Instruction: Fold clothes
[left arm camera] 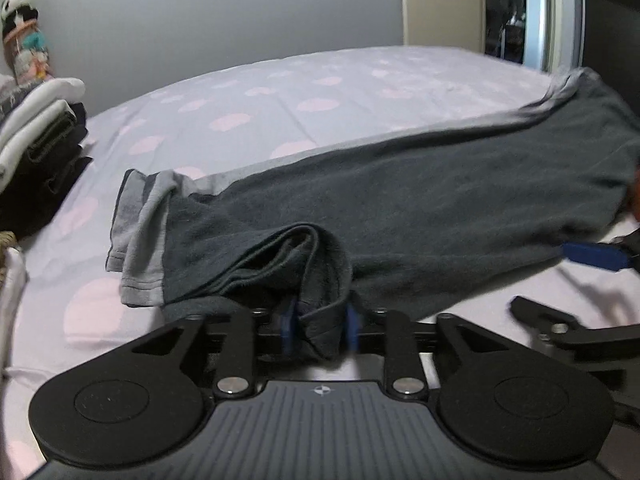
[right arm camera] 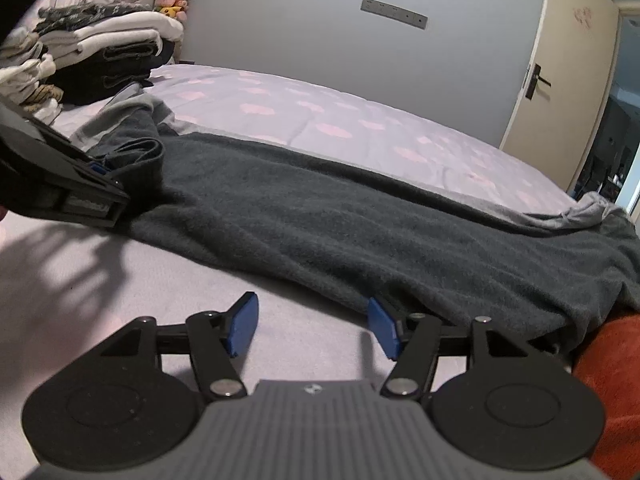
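We worked on a bed (right arm camera: pixel 320 120) with a pale spotted sheet, a grey wall and a door behind it. Our left gripper (left arm camera: pixel 320 330) had a bunched fold of the dark shirt (left arm camera: pixel 400 208) between its blue pads; the jaws looked slack around it, though blur kept us from telling whether the pads pressed. Our right gripper (right arm camera: pixel 314 328) stood open over bare sheet, one pad just at the shirt's near edge, holding nothing.

The shirt lay along the bed in a long band, its grey sleeve (left arm camera: pixel 140 232) doubled back at the left end. We judged the lengthwise fold done and the crosswise folds still to come. A stack (right arm camera: pixel 108 52) of folded clothes sat at the far left corner, so earlier pieces seemed finished.

The shirt's right end ran out of view, and an orange thing (right arm camera: pixel 612 360) at the edge stayed unidentifiable.
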Motion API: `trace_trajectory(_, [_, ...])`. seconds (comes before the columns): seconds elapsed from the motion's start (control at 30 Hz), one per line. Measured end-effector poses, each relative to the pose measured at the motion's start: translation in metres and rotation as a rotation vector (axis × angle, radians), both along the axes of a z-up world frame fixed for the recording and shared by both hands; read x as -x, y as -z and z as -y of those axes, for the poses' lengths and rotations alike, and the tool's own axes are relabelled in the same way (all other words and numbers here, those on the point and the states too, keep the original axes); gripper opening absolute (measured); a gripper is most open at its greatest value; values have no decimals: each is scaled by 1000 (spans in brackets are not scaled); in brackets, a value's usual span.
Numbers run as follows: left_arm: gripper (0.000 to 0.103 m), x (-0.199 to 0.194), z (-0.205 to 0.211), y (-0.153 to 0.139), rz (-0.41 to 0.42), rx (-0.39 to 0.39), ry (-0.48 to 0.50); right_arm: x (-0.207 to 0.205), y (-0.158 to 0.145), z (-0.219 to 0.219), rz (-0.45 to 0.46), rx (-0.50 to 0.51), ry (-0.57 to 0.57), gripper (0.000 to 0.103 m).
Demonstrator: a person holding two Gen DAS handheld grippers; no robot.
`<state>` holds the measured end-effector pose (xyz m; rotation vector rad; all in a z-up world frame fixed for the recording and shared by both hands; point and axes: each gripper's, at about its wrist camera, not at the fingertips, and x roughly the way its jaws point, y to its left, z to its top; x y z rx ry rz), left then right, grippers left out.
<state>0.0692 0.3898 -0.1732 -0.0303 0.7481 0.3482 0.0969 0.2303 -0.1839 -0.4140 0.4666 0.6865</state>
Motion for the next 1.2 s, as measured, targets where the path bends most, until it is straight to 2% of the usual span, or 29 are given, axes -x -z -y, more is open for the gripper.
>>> trace_trajectory(0.03, [51, 5, 0, -3, 9, 9, 6, -1, -1, 1, -8, -9, 4, 67])
trace_trajectory(0.1, [55, 13, 2, -9, 23, 5, 11, -2, -4, 4, -21, -31, 16, 70])
trace_trajectory(0.33, [55, 53, 8, -29, 93, -34, -101, 0, -19, 5, -46, -85, 6, 84])
trace_trajectory(0.4, [55, 64, 5, -31, 103, -59, -150, 1, -27, 4, -70, -131, 1, 93])
trace_trajectory(0.5, [55, 88, -5, -30, 103, -89, -226, 7, -38, -1, -56, -194, 1, 94])
trace_trajectory(0.57, [55, 99, -15, -28, 92, -68, -249, 12, -45, -9, -36, -214, -5, 94])
trace_trajectory(0.63, [55, 107, -27, -26, 75, -36, -270, 14, -49, -22, -37, -204, -24, 94])
trace_trajectory(0.7, [55, 110, -34, -23, 59, -37, -287, 16, -50, -38, -39, -194, -51, 94])
trace_trajectory(0.83, [55, 111, -44, -18, 30, -62, -310, 20, -51, -72, 20, -129, -137, 94])
trace_trajectory(0.97, [54, 108, -52, -14, 24, -46, -309, 19, -47, -109, 99, -33, -224, 93])
trace_trajectory(1.2, [54, 103, -65, -12, 27, -11, -326, 25, -36, -161, 143, 53, -343, 91])
